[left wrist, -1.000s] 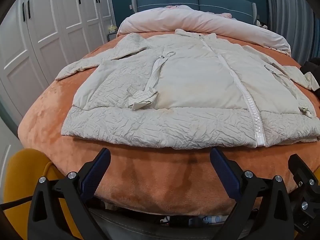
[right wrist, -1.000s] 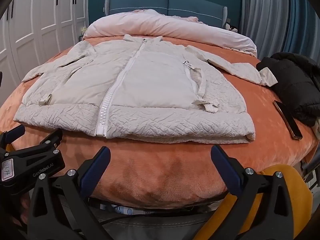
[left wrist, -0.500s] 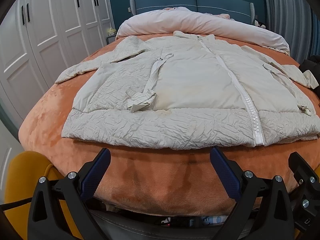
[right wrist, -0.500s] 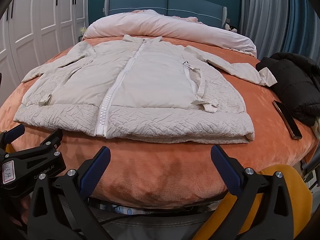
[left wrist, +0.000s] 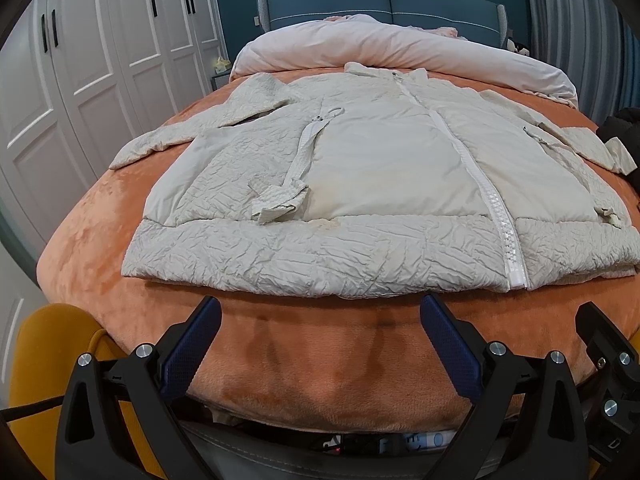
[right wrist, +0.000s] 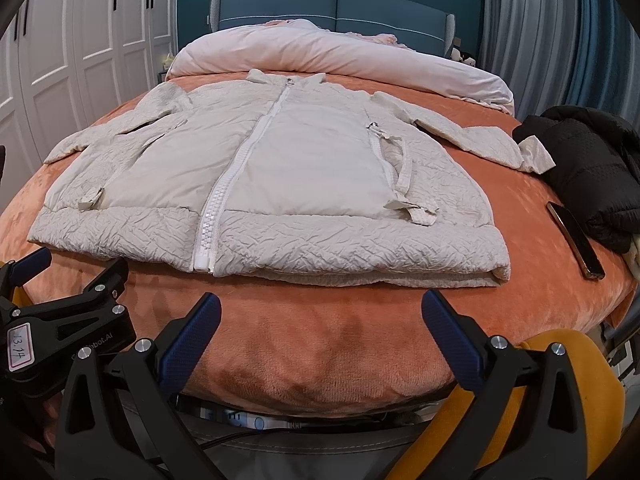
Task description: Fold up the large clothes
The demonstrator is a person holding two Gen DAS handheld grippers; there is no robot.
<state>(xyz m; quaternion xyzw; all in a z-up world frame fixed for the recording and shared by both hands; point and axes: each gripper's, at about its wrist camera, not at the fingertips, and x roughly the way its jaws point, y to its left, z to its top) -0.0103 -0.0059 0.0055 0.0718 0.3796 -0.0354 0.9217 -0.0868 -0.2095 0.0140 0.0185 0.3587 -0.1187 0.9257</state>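
Note:
A large cream zip-up jacket [left wrist: 380, 168] lies flat and face up on the orange bed cover, sleeves spread, hem toward me; it also shows in the right wrist view [right wrist: 280, 168]. My left gripper [left wrist: 320, 344] is open and empty, just short of the hem over the bed's front edge. My right gripper [right wrist: 320, 344] is open and empty, also just in front of the hem, right of the white zipper [right wrist: 224, 200]. Each gripper appears at the other view's edge.
A black jacket [right wrist: 588, 160] and a phone [right wrist: 576, 240] lie on the bed's right side. A rolled pink duvet [right wrist: 340, 56] lies at the headboard. White wardrobes [left wrist: 80, 80] stand left. A yellow chair [left wrist: 40, 344] is below the bed's front edge.
Both views have risen and edged slightly toward the bed. The jacket has not moved. Both grippers stay open.

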